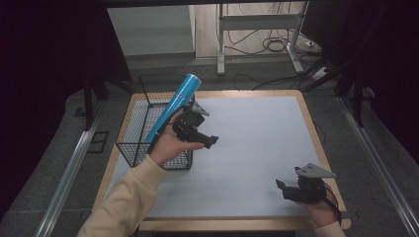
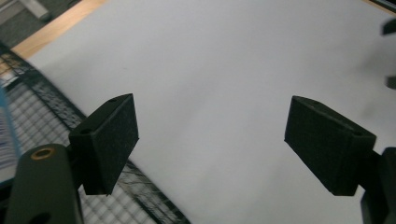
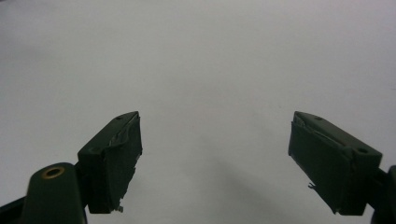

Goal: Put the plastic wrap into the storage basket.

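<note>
both grippers gape empty, left gripper [image 1: 210, 140] beside the blue tube [image 1: 175, 101] leaning in the wire basket [image 1: 129, 148], right gripper [image 1: 281, 186] apart.

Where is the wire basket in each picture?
High view: the wire basket sits at the table's left edge, with the blue tube leaning out of it.
Left gripper view: its mesh fills the lower left corner.
Right gripper view: not in it.
Shared landmark: the white mat.
</note>
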Demonstrator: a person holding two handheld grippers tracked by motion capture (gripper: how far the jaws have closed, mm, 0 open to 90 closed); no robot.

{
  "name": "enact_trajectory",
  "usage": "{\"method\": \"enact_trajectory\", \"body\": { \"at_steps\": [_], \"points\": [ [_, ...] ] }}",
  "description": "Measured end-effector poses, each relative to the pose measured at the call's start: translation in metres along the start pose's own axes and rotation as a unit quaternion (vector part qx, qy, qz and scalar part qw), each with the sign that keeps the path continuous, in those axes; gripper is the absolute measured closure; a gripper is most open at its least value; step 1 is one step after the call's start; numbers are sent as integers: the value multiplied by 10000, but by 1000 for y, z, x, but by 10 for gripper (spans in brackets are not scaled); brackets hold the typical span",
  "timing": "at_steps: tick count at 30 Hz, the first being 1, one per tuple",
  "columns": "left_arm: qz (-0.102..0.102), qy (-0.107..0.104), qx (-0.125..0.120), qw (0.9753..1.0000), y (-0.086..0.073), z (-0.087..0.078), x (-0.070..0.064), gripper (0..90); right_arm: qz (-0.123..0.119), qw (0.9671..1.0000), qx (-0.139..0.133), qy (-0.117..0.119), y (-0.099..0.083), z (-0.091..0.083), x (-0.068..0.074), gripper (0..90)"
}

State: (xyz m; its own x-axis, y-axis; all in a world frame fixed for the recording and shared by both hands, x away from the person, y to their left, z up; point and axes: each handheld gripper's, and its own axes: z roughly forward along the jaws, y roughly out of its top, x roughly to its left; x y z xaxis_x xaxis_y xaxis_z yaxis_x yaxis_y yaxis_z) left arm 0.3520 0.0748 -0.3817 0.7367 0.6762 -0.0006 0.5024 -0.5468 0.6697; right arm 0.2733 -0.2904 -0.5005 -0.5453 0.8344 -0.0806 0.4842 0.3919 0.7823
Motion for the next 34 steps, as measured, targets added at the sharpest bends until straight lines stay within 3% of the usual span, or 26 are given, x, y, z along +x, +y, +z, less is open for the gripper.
{"method": "enact_trajectory", "body": {
  "at_steps": [7, 11, 13, 22, 34],
  "points": [
    [304, -398, -39, 9987, -27, 7, -35, 180, 3, 10000, -23, -33, -1, -2, -1, 177],
    [354, -443, -24, 9984, -37, 9, -42, 182, -1, 10000, -30, -32, -1, -2, -2, 177],
    [422, -504, -46, 9978, -49, 15, -48, 183, 5, 10000, -30, -43, -1, -2, -3, 177],
    [490, -708, 165, 9961, -75, 35, -58, 182, -12, 10000, 30, -74, -2, 0, -1, 177],
    [463, -783, 238, 9956, -80, 46, -60, 182, -42, 10000, -48, -35, -4, -3, 0, 176]
  ]
}}
